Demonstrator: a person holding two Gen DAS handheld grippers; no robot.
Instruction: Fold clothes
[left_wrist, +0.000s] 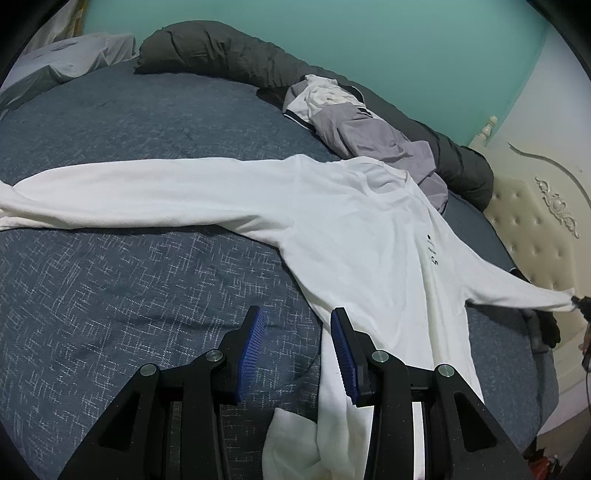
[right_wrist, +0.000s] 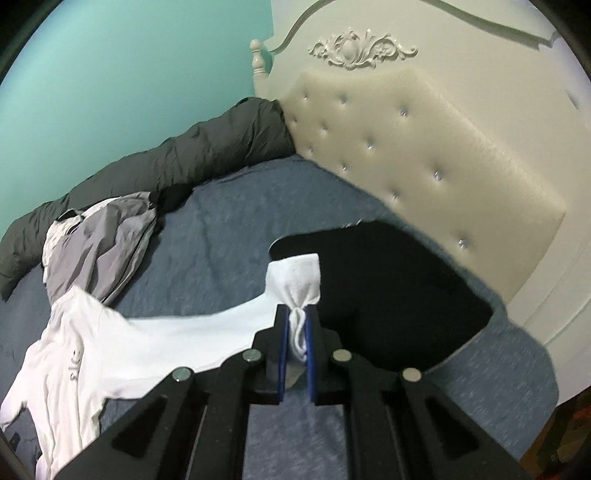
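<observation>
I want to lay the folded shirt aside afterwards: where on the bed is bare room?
Widest free patch: blue bedspread between the white long-sleeved shirt's outstretched sleeve and the rolled dark grey duvet. Another lies below that sleeve, ahead of the left gripper. Crowded: the crumpled grey-and-white jacket by the collar, and the black garment near the tufted cream headboard.

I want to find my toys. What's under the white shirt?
Only the blue bedspread shows around the white shirt, with a grey garment tucked behind its collar. Anything beneath the shirt is covered, so toys can't be seen.

The shirt lies spread on the bed — a crumpled jacket behind it.
</observation>
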